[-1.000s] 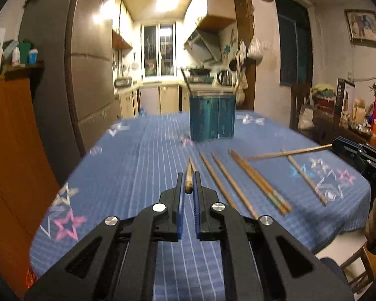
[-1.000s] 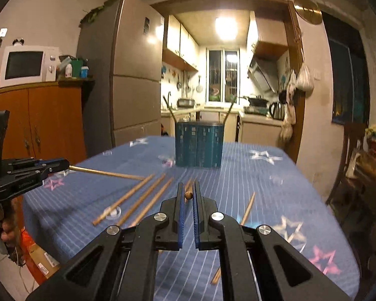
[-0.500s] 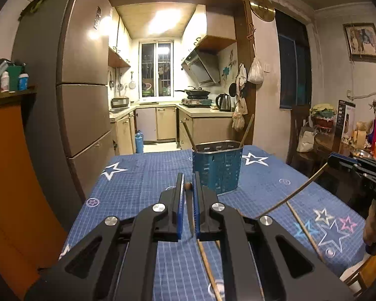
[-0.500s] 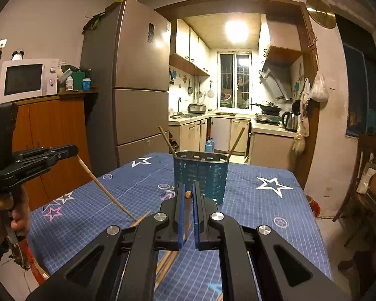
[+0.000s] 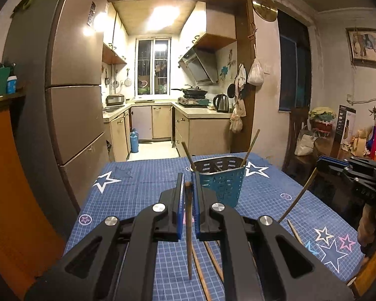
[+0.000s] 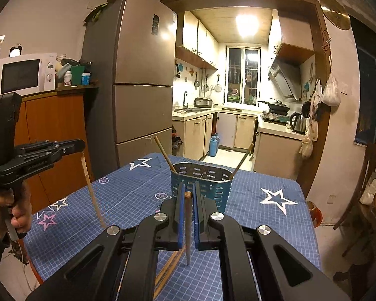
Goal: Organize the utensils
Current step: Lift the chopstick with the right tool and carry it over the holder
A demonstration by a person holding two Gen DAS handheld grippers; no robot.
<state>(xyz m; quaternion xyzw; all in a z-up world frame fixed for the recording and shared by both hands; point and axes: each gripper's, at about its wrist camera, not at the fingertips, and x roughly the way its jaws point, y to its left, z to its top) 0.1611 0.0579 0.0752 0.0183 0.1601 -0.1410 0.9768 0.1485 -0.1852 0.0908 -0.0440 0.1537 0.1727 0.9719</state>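
With each tool clamped on a chopstick, left tool (image 5: 187, 195) and right tool (image 6: 187, 202) are mid-carry; next, tip both points-down into the holder (image 5: 221, 175).

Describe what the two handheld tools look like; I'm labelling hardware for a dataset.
Both match: the left tool and right tool have black angular plastic bodies with cut-out slots, silver round bolts, and blue pads lining the fingers. The handle is a black pistol grip. No cables are visible.
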